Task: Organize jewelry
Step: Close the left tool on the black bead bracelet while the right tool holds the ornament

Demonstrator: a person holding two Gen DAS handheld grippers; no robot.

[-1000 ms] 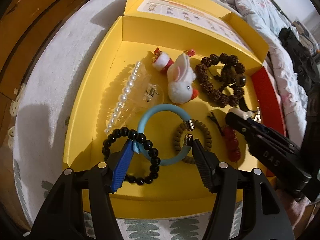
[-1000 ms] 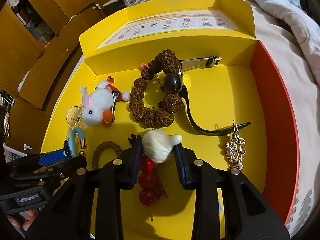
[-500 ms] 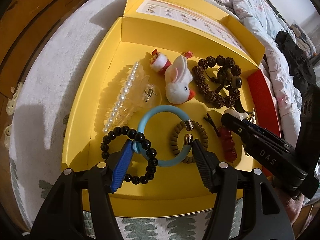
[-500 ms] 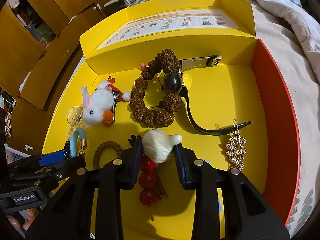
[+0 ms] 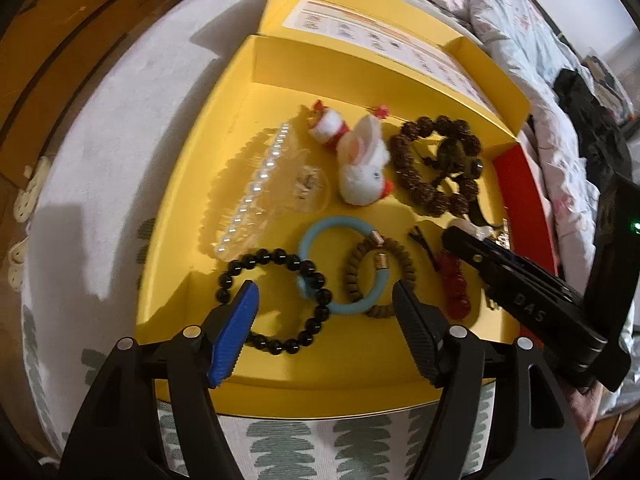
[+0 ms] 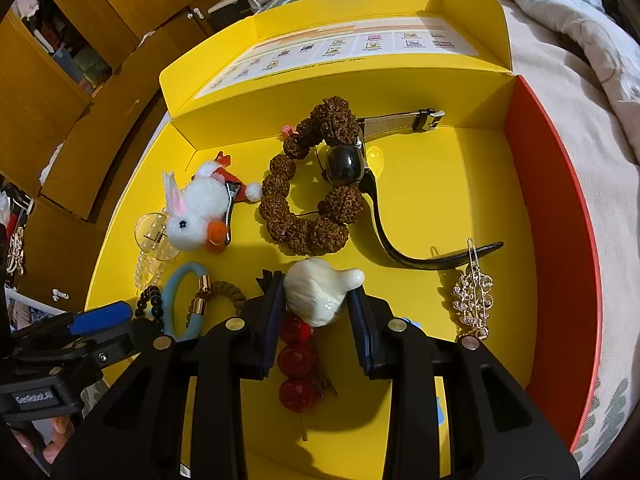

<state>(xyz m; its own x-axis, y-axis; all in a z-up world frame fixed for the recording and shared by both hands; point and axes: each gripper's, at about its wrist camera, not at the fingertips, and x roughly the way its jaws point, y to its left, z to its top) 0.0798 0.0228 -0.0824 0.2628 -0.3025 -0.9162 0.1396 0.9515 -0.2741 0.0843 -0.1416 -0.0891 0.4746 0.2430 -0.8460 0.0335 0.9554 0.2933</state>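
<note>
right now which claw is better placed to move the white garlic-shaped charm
Right. The right claw already grips the white charm between its pads. The left claw is opening over the black bead bracelet and blue bangle, away from the charm.

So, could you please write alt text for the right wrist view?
The right gripper is shut on a cream ceramic charm over a yellow box. Red beads lie beneath it, with a brown bracelet, plush rabbit clip and rhinestone clip around.
</note>
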